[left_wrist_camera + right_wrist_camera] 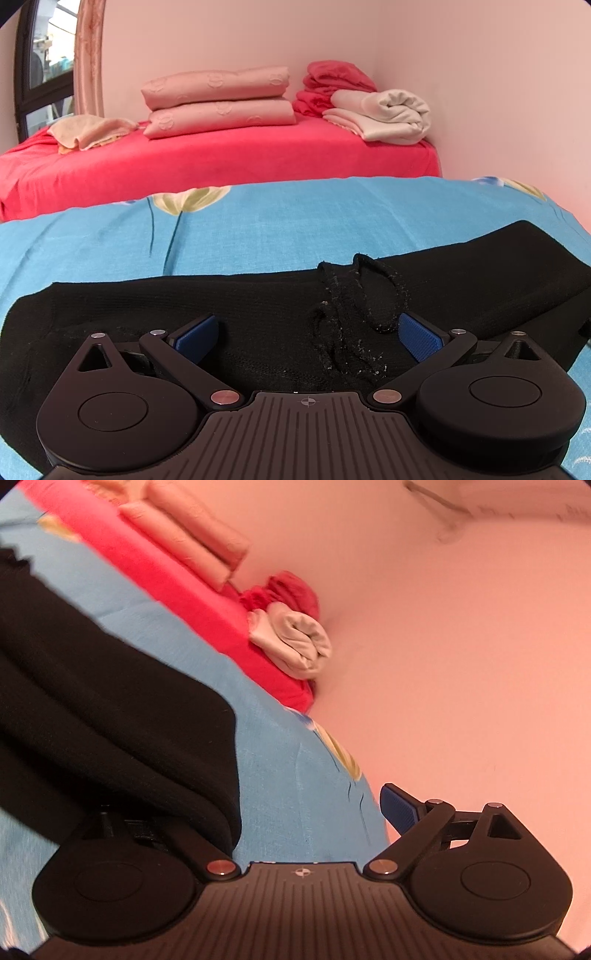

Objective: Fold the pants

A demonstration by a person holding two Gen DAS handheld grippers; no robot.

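Observation:
Black knit pants (258, 302) lie flat across a blue flowered bedsheet (277, 221). Their linty black drawstring (354, 310) sits loose on the waist. My left gripper (308, 338) is open, low over the pants, with its blue pads (197, 338) on either side of the waist cloth and the drawstring. In the right wrist view the pants (110, 709) fill the left side and drape over the left finger, which is hidden. My right gripper (310, 812) is open at the pants' end edge; only its right blue pad (399, 806) shows, over the sheet (295, 775).
Beyond the blue sheet is a red-covered bed (221, 158) with folded pink blankets (218, 101), a red pile (332, 83), a cream rolled blanket (384, 114) and a peach towel (88, 131). A pink wall (480, 92) borders the right side; a window (44, 55) is far left.

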